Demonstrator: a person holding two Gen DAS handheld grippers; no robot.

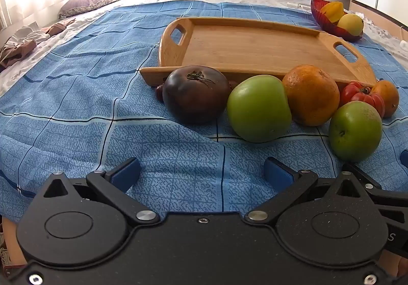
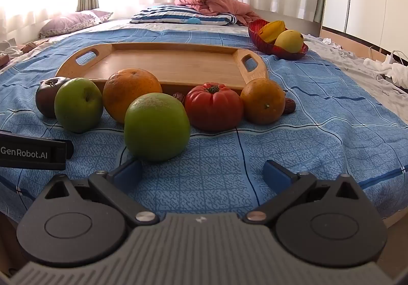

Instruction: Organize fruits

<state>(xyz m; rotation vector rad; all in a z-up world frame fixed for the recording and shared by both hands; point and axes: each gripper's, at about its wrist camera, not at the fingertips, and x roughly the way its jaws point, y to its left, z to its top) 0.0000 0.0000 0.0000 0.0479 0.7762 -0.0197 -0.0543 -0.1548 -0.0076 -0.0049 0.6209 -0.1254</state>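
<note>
Fruit lies in a row on the blue bedspread [image 2: 293, 157] against the near edge of the wooden tray [image 2: 173, 65]: dark tomato [image 1: 196, 93], two green apples [image 2: 156, 126], two oranges [image 2: 131, 96], red tomato [image 2: 213, 106]; beyond it, a red bowl [image 2: 255, 29] holds yellow fruit; your left gripper [image 1: 201, 174] and right gripper [image 2: 202, 172] hover short of the row, tongs spread, holding nothing.
</note>
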